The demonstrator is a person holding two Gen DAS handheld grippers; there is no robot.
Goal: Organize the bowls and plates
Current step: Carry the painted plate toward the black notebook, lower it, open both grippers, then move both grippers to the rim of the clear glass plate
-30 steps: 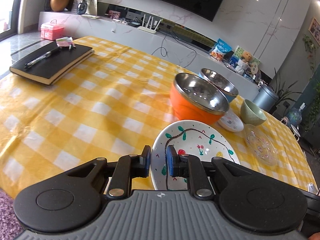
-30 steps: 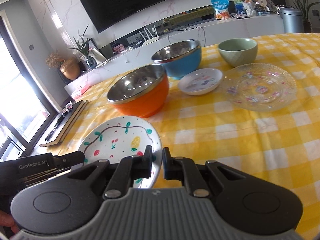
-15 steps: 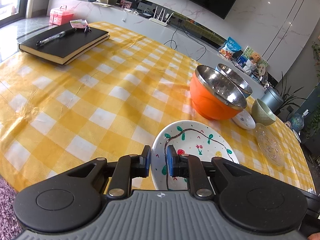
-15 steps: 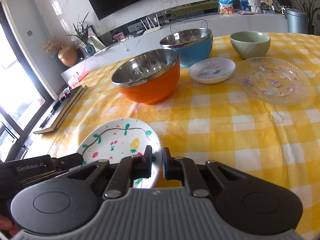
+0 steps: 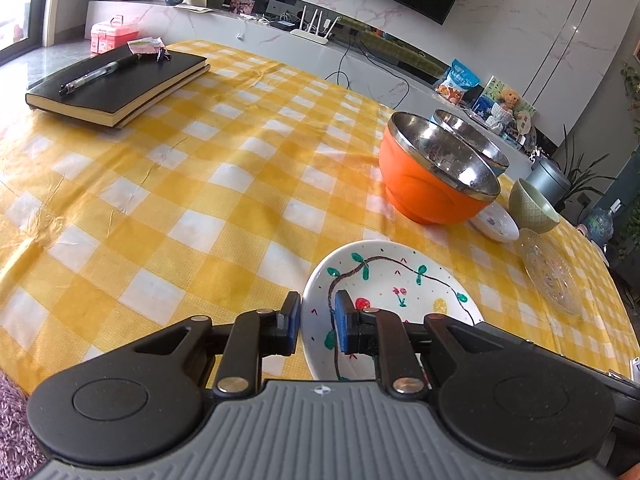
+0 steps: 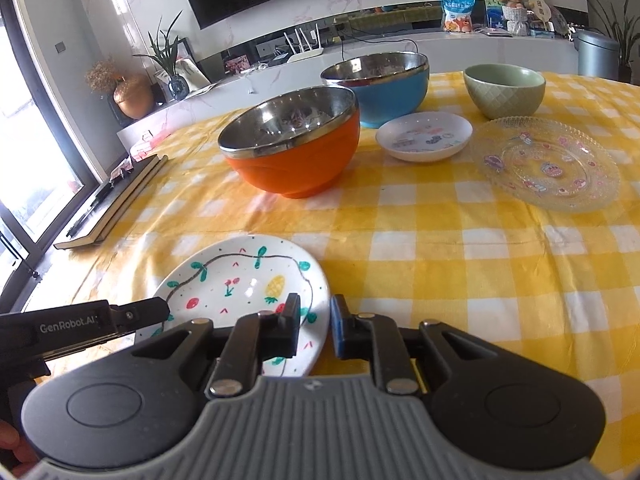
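Observation:
A white painted plate (image 5: 394, 286) (image 6: 240, 280) sits near the table's front edge. My left gripper (image 5: 317, 322) is shut on its left rim. My right gripper (image 6: 314, 326) is shut on its right rim. Behind it stand an orange steel-lined bowl (image 5: 430, 176) (image 6: 292, 144) and a blue steel-lined bowl (image 6: 380, 84). A small white saucer (image 6: 424, 136), a green bowl (image 6: 504, 90) and a clear glass plate (image 6: 546, 162) lie to the right.
The table has a yellow checked cloth (image 5: 180, 184). A black notebook with a pen (image 5: 116, 84) lies at the far left. A TV console with a router and clutter stands behind the table (image 5: 360, 56).
Both cameras have shifted a little, with the bowls now nearer in the right wrist view. Both grippers keep their hold on the painted plate.

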